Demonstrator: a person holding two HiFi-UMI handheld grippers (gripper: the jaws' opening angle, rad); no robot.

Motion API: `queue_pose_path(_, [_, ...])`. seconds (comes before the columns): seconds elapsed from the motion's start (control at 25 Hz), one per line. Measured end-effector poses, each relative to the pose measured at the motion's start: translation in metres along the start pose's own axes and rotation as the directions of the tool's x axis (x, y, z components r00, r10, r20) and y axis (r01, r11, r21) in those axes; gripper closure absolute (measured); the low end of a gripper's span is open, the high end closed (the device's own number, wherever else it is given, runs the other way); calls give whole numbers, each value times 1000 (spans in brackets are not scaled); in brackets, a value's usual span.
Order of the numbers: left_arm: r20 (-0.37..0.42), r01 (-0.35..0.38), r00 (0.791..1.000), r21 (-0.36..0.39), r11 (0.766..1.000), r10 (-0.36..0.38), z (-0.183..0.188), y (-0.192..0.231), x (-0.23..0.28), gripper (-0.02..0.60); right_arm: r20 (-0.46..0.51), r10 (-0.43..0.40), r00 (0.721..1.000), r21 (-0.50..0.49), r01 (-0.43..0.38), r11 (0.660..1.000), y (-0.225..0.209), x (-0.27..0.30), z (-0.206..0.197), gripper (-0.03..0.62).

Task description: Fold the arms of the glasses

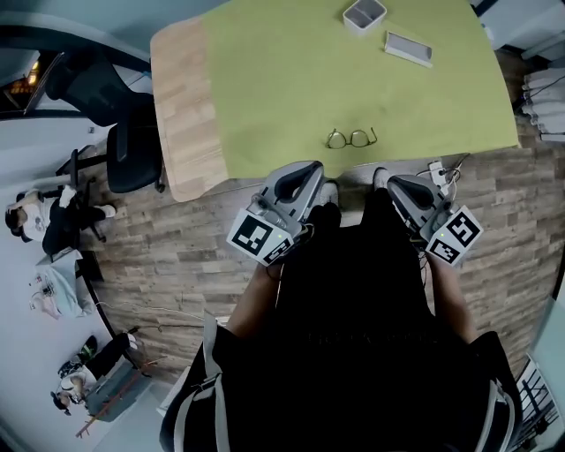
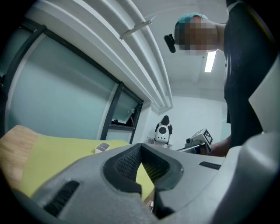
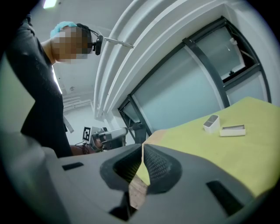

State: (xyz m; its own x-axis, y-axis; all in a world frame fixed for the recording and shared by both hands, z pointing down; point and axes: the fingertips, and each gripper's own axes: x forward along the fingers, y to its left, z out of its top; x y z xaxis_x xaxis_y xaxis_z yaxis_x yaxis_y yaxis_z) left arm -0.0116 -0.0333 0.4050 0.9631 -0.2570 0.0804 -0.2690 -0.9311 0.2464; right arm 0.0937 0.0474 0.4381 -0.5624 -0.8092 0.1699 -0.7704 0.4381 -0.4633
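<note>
The left claw (image 1: 307,169) was pinched shut on nothing, its tips meeting. The right claw (image 1: 395,184) was the same, closed and empty. Both hung short of the table (image 1: 185,106), over the wooden floor (image 1: 177,256) and close to the person's body. The glasses (image 1: 350,138) lay just ahead, between the two claws, on the yellow-green cloth (image 1: 265,79) near its edge, touched by neither. Well beyond them sat a small white tray (image 1: 365,14) with a flat white box (image 1: 408,48) beside it.
</note>
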Motion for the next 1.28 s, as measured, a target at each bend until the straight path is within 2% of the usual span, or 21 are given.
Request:
queue_pose_path(0.2, [-6, -111, 994, -5, 994, 111, -2, 2, 24, 563, -49, 91, 995, 5, -91, 996, -30, -1, 2, 562])
queue_pose_path(0.48, [-39, -129, 991, 15, 992, 130, -12, -12, 48, 563, -152, 166, 974, -59, -176, 983, -60, 4, -6, 562])
queue_pose_path(0.68, [-77, -124, 989, 55, 991, 128, -32, -12, 55, 563, -242, 164, 956, -146, -203, 968, -74, 13, -24, 562])
queue_pose_path(0.96, [-127, -163, 978, 30, 986, 166, -63, 5, 62, 563, -336, 139, 932, -211, -218, 953, -92, 27, -50, 562])
queue_pose_path(1.16, [-166, -167, 972, 9, 986, 167, -83, 13, 67, 563, -433, 111, 894, -245, -235, 941, -107, 41, -77, 560])
queue_pose_path(1.28, [-182, -166, 970, -1, 986, 163, -88, 16, 68, 563, -447, 81, 891, -253, -212, 944, -118, 49, -86, 560])
